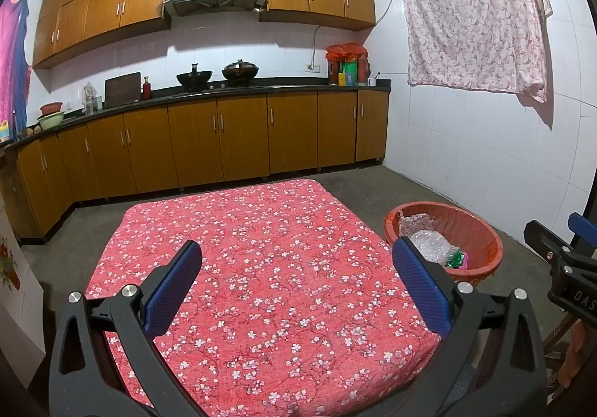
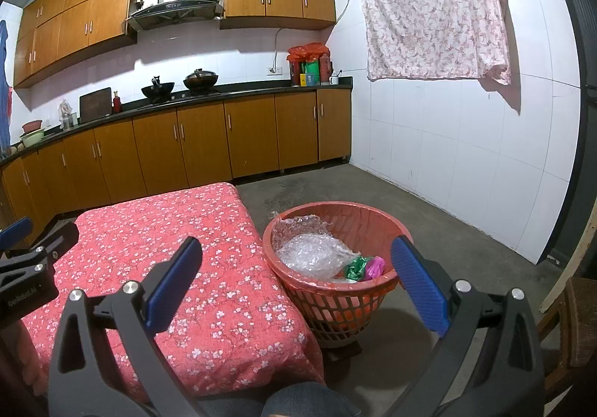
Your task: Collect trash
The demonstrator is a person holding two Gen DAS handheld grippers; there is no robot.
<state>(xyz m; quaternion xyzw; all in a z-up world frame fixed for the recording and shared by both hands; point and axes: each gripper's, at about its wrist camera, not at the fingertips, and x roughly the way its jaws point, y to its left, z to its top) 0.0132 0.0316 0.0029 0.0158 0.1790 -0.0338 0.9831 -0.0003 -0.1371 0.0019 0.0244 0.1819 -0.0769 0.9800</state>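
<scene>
An orange-red plastic basket stands on the floor right of a table covered with a red floral cloth. In the basket lie clear bubble wrap, a green wrapper and a pink one. My right gripper is open and empty, held above the table's right edge and the basket. My left gripper is open and empty above the cloth; the basket shows to its right. No trash shows on the cloth.
Kitchen cabinets and a counter with woks run along the far wall. A floral sheet hangs on the right wall. A wooden chair stands at the right. The concrete floor surrounds the basket.
</scene>
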